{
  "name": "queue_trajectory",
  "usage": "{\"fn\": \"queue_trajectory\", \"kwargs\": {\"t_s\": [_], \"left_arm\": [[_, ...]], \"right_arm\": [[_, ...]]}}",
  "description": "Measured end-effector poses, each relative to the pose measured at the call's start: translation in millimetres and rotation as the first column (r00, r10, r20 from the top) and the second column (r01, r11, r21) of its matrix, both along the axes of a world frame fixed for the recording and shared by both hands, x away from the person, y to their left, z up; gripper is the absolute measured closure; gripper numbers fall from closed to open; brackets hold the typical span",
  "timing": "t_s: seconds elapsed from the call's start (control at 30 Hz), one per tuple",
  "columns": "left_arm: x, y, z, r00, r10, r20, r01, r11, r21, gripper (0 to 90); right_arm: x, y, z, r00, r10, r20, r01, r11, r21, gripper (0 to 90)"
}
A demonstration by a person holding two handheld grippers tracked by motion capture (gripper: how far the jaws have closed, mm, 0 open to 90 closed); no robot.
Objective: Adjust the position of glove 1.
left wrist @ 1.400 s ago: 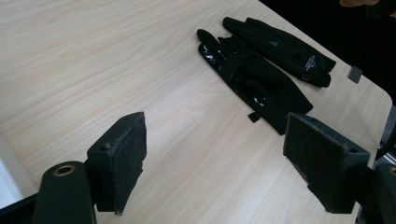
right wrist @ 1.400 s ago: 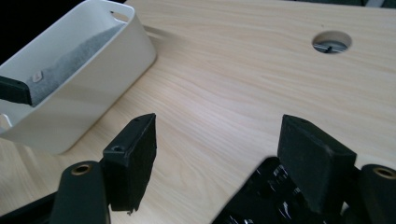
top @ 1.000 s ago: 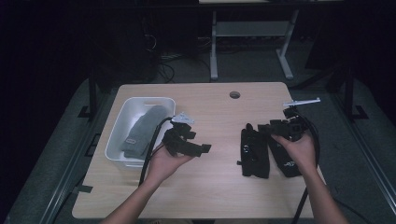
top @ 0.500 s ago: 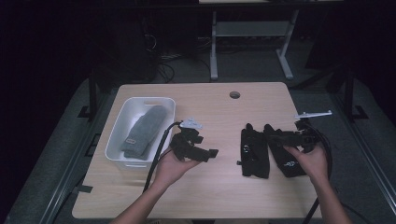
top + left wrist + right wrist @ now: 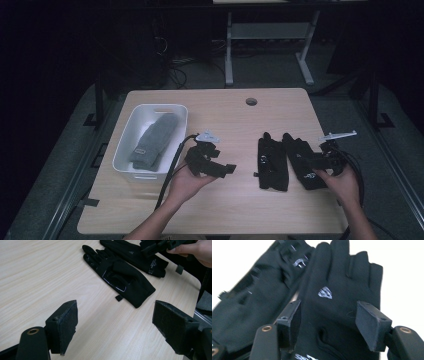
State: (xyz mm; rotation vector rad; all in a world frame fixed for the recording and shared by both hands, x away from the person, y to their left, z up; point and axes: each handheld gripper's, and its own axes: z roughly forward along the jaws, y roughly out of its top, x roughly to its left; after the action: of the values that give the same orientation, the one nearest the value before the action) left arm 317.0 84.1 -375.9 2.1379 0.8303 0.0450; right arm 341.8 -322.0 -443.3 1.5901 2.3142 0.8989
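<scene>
Two black gloves lie flat, side by side, on the right half of the worktop (image 5: 280, 210): left glove (image 5: 272, 164) and right glove (image 5: 303, 162), cuffs toward me, fingers pointing away. That orientation gives a clean approach from the cuff side. White bin (image 5: 176, 111) at far left already holds a grey glove (image 5: 152, 141), so my read is these two go there next.

Right gripper (image 5: 328, 326) is low over the right glove, jaws straddling its back near the logo and just been closing; fabric sits between the pads, but they aren't pressing on it yet, so no grip. Right hand (image 5: 340, 182) comes in from the near right edge, gripper pointing left across the glove.

Left gripper (image 5: 113, 323) is parked mid-worktop, jaws wide apart with nothing between them, aimed at the left glove. Left hand (image 5: 187, 181) holds it palm-up.
</scene>
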Motion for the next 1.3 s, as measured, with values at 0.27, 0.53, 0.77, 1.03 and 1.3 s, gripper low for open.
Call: {"fn": "queue_trajectory", "kwargs": {"t_s": [0.27, 0.53, 0.77, 1.03, 1.3], "left_arm": [[-0.7, -2.0, -4.4, 0.9999, 0.007, -0.007, -0.007, 1.0, -0.004, 20.2], [-2.1, -6.0, -6.6, 0.9999, -0.003, -0.011, 0.003, 1.0, -0.001, 20.2], [-2.7, -5.6, -8.3, 0.9999, -0.007, -0.012, 0.007, 1.0, 0.004, 20.2], [-2.3, -4.4, -9.4, 0.9999, 0.0, -0.017, 0.0, 1.0, 0.003, 20.2], [-2.1, -3.1, -8.2, 0.9998, 0.002, -0.018, -0.002, 1.0, 0.002, 20.3]], "right_arm": [[-6.6, -1.9, -13.5, 0.9999, 0.014, 0.001, -0.014, 0.996, -0.087, 46.3], [-12.3, 4.4, -14.7, 0.9981, 0.045, 0.041, -0.04, 0.992, -0.119, 63.6], [-16.0, 4.4, -16.2, 0.9978, 0.042, 0.052, -0.037, 0.996, -0.085, 77.2], [-15.0, 1.7, -15.0, 0.9987, 0.026, 0.044, -0.024, 0.998, -0.055, 79.9], [-18.0, -4.2, -9.5, 0.9994, -0.022, 0.026, 0.022, 1.0, 0.012, 80.2]]}}
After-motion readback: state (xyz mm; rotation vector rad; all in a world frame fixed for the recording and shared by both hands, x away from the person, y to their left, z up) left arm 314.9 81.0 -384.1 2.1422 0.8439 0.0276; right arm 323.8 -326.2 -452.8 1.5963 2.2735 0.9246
